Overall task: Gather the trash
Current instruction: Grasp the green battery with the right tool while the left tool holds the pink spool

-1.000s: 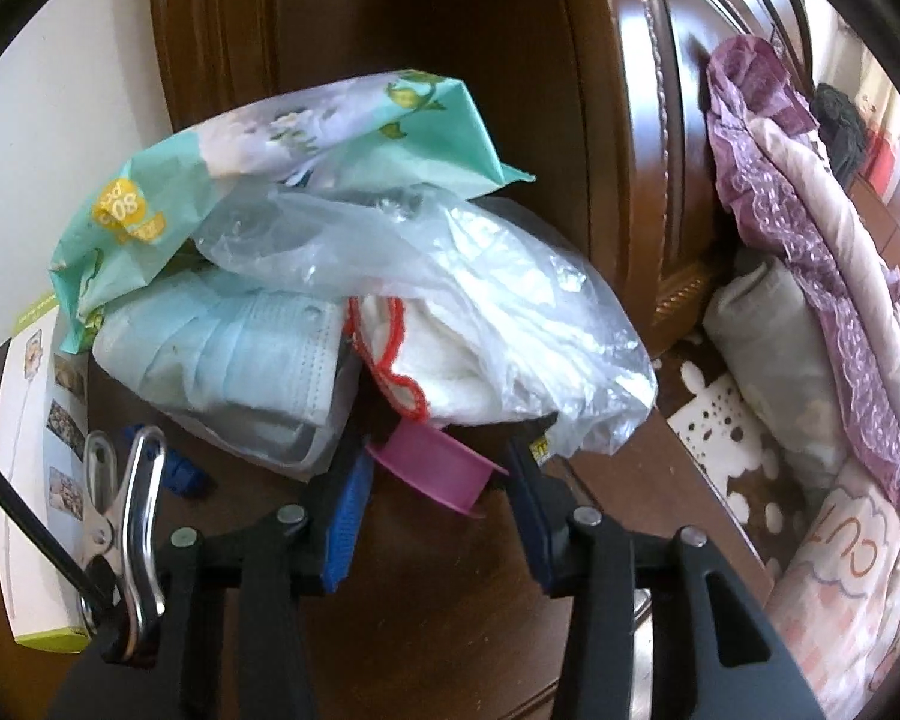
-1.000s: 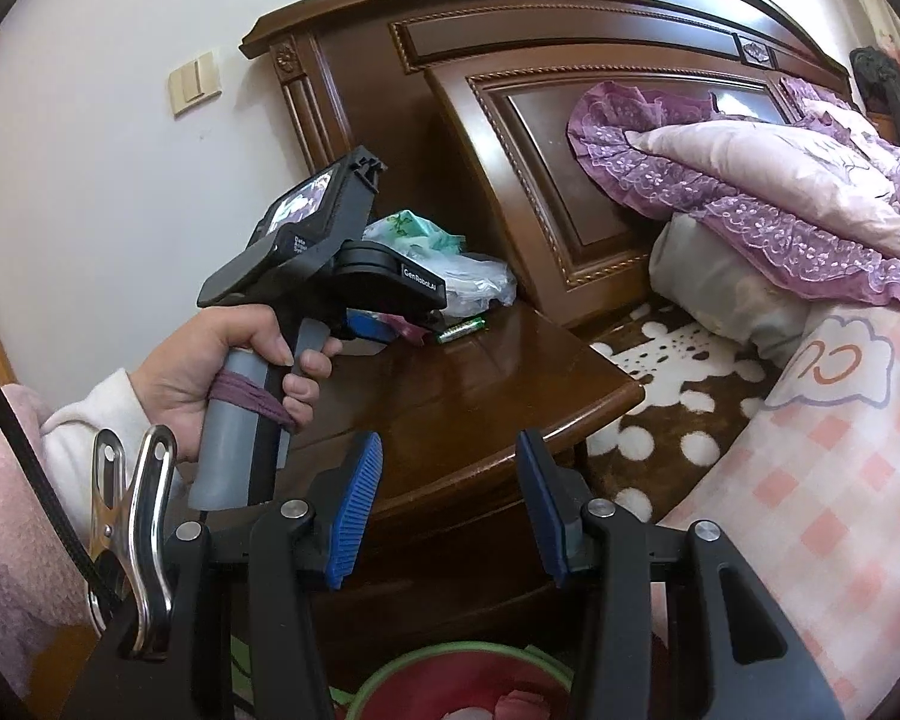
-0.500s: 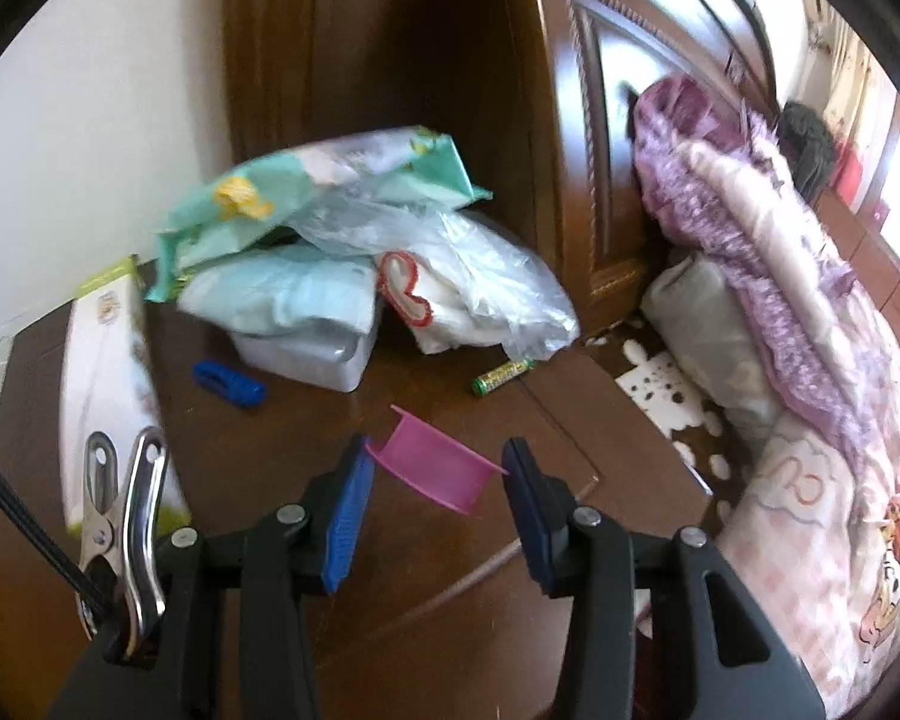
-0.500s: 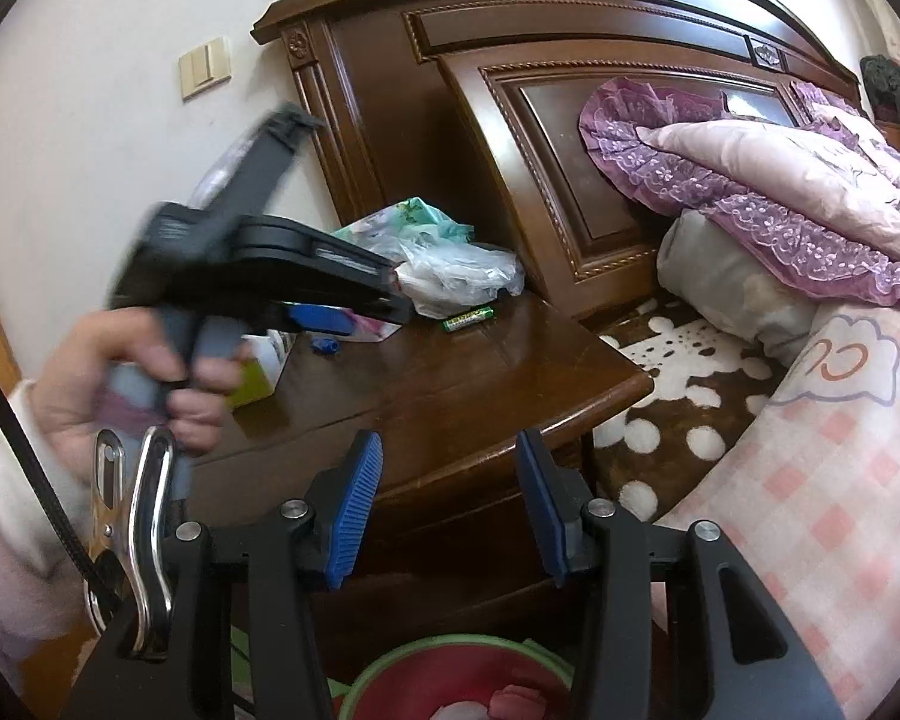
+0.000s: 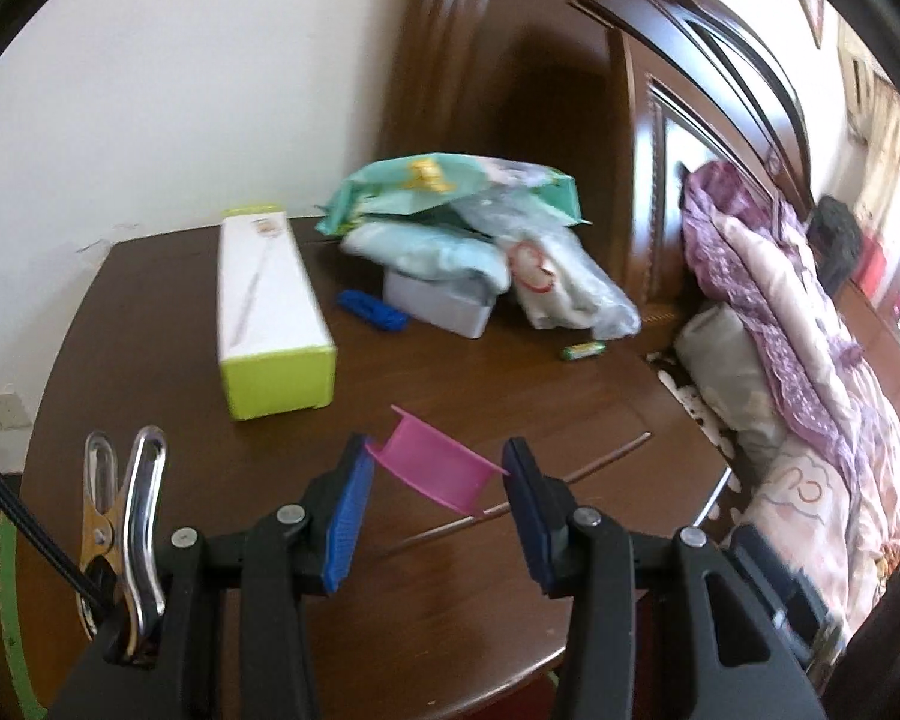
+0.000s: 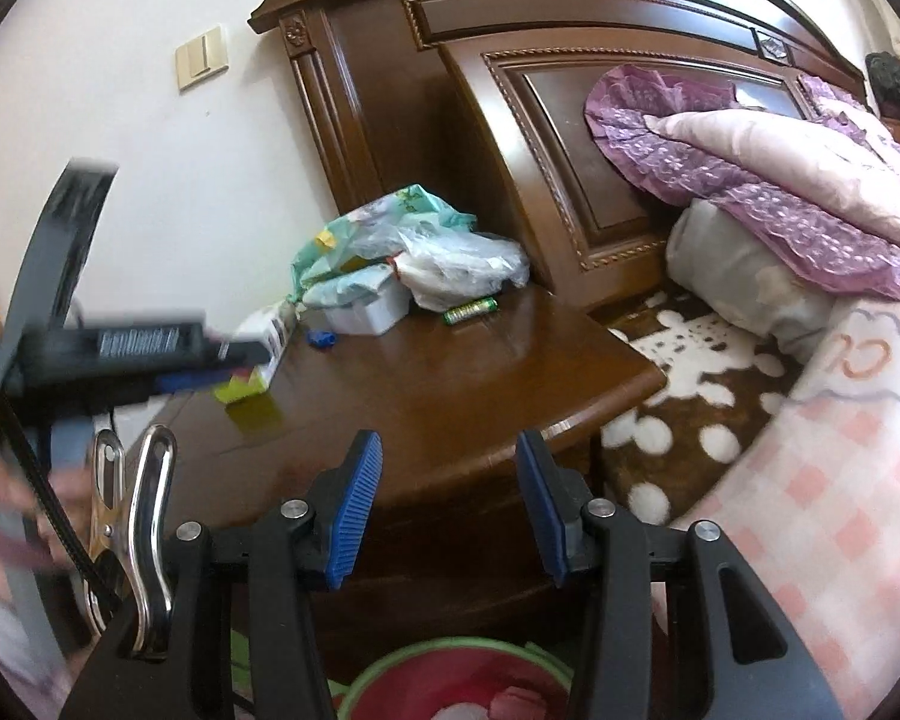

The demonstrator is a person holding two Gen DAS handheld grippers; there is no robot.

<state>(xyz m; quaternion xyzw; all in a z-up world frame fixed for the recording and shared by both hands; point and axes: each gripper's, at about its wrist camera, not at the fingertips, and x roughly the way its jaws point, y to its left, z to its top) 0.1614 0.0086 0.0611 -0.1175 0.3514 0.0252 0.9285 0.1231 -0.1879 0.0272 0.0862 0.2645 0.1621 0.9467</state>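
Your left gripper (image 5: 435,495) grips one pink spool (image 5: 435,468) between its blue pads, low in the centre of the left wrist frame, axis running pad to pad with the flanges against them, above the nightstand (image 5: 150,312). In the right wrist view, one red bin (image 6: 450,681) sits at the bottom edge, directly under your right gripper (image 6: 447,510), whose jaws stand wide and empty; I judge the spool must travel down there. Still on the wood: one white-and-green box (image 5: 270,312), one blue clip (image 5: 371,310), one bag pile (image 5: 480,246), one green battery (image 5: 583,350).
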